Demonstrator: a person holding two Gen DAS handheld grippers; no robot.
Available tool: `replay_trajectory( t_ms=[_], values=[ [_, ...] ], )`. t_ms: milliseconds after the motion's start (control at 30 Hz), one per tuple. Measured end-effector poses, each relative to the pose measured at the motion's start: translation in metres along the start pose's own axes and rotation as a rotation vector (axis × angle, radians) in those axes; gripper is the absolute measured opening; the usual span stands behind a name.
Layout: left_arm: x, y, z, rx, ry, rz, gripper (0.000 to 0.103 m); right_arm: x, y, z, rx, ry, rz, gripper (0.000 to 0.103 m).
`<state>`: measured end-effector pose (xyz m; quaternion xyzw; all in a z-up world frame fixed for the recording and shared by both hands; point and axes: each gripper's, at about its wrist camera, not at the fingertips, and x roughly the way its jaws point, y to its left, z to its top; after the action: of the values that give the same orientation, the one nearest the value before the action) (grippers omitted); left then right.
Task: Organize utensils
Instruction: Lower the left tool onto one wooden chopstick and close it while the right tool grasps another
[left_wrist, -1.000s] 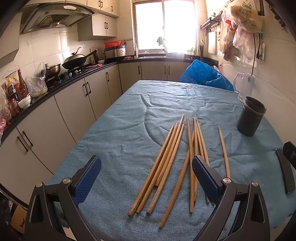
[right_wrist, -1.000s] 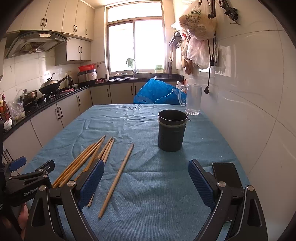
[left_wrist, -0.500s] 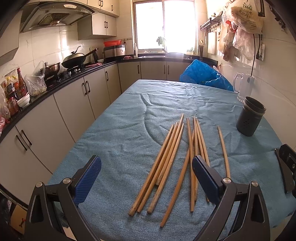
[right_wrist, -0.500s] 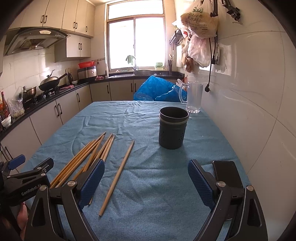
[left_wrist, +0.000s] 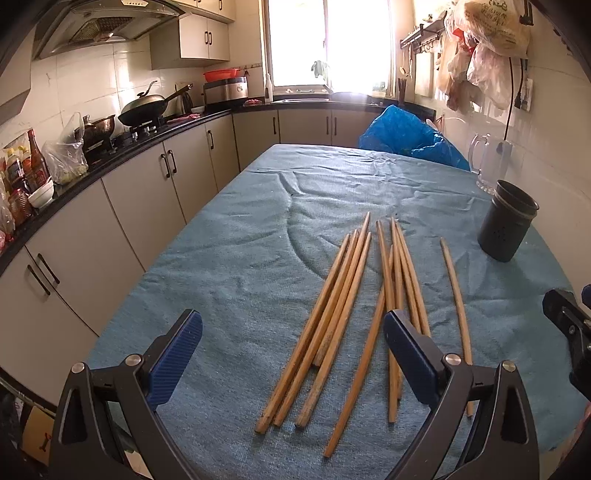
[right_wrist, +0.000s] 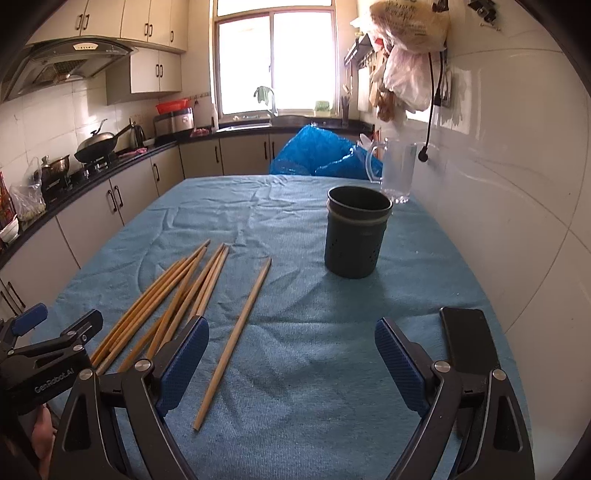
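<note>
Nine chopsticks lie flat on the blue cloth. Four fan out on the left, four cross each other in the middle, and one stray stick lies apart on the right, nearest the holder. One dark holder stands upright and empty on the cloth, well apart from the sticks. One clear jug stands behind it by the wall, one blue bag sits at the far table edge, and one black phone lies by the right edge.

The left gripper hovers low over the near ends of the sticks, jaws spread wide, holding nothing. The right gripper hovers just right of the stray stick, also wide and empty.

Compared with a second ago, both cameras sit slightly closer to the table. The sticks, holder and phone have not moved, and the jaws are as wide as before.
</note>
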<state>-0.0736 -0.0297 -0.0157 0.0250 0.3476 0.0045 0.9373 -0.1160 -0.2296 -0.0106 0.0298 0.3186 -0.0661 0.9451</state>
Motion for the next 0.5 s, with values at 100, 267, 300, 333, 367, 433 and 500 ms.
replay_trajectory(
  t_ms=[100, 267, 300, 333, 367, 433, 500],
  values=[
    [0.007, 0.003, 0.003, 0.004, 0.013, 0.002, 0.098, 0.011, 0.003, 0.001, -0.013, 0.031, 0.009, 0.09],
    [0.022, 0.016, 0.016, 0.008, 0.07, -0.018, 0.098, 0.044, -0.001, 0.017, 0.01, 0.148, 0.073, 0.075],
    [0.026, 0.019, 0.019, 0.005, 0.088, -0.024, 0.098, 0.049, -0.003, 0.021, 0.024, 0.168, 0.085, 0.074],
    [0.03, 0.023, 0.022, 0.003, 0.101, -0.026, 0.098, 0.056, -0.004, 0.026, 0.036, 0.19, 0.096, 0.073],
    [0.032, 0.025, 0.023, 0.002, 0.11, -0.028, 0.098, 0.064, -0.006, 0.032, 0.045, 0.211, 0.108, 0.068],
    [0.041, 0.033, 0.029, -0.003, 0.138, -0.046, 0.096, 0.076, -0.007, 0.039, 0.068, 0.246, 0.122, 0.06],
    [0.047, 0.039, 0.032, -0.012, 0.16, -0.057, 0.091, 0.09, -0.007, 0.045, 0.095, 0.288, 0.149, 0.051]
  ],
)
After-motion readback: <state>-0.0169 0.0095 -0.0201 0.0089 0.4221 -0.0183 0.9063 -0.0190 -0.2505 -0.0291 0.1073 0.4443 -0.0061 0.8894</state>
